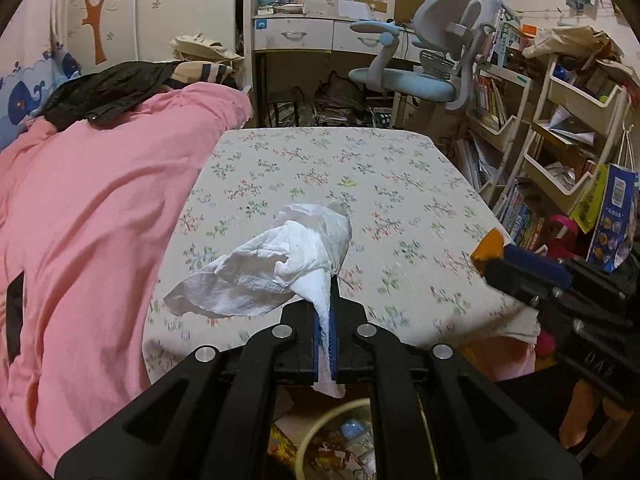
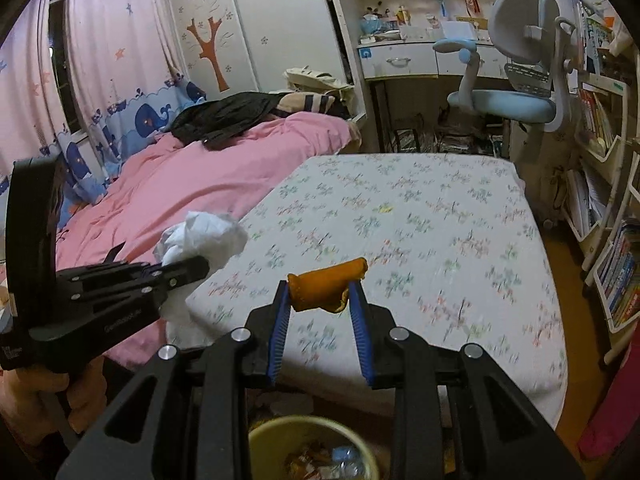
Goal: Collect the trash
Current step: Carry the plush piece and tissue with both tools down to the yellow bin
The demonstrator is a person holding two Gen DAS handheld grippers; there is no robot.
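Note:
My left gripper (image 1: 326,300) is shut on a crumpled white tissue (image 1: 280,264), which fans out to the left above the floral sheet. My right gripper (image 2: 320,292) is shut on a curled piece of orange peel (image 2: 326,286), pinched between its blue pads. The left wrist view has the right gripper (image 1: 490,260) at the right edge with the peel (image 1: 486,244). In the right wrist view the left gripper (image 2: 202,267) sits at the left with the tissue (image 2: 204,236). A yellow-rimmed trash bin (image 2: 280,424), partly full of wrappers, stands on the floor below both grippers; its rim (image 1: 308,436) shows between my left gripper's arms.
A floral-sheeted mattress (image 2: 420,220) fills the middle. A pink duvet (image 1: 88,208) with dark clothes on it lies to its left. A blue desk chair (image 1: 420,76) and a desk stand behind. Crowded bookshelves (image 1: 560,128) line the right side.

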